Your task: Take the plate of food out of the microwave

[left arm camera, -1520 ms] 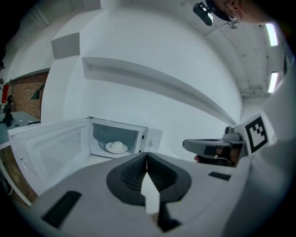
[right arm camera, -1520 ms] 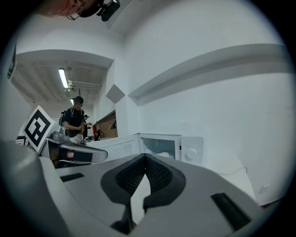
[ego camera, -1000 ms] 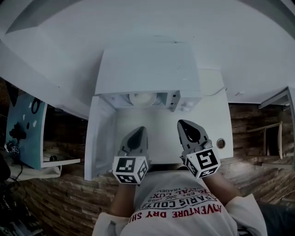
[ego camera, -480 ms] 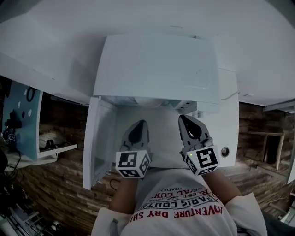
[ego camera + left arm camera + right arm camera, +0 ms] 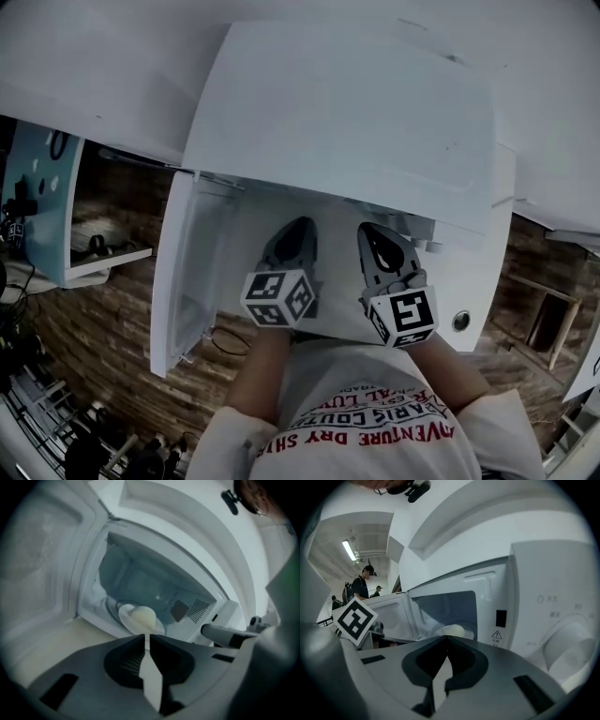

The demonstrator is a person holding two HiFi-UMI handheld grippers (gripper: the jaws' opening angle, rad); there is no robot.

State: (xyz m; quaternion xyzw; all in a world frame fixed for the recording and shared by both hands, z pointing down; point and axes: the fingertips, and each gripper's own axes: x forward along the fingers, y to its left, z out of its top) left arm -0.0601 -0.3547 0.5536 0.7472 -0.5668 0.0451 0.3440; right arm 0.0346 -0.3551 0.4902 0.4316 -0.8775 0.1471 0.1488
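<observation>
Plate of food [image 5: 140, 619], gripper views only

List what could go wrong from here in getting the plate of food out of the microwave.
1. The left gripper and right gripper are both shut; arriving like that, they would likely push the plate deeper rather than grip it.
2. The food is a rounded mound; a tilt might roll it off.
3. The door stands open at the left; the left gripper could knock it.
</observation>
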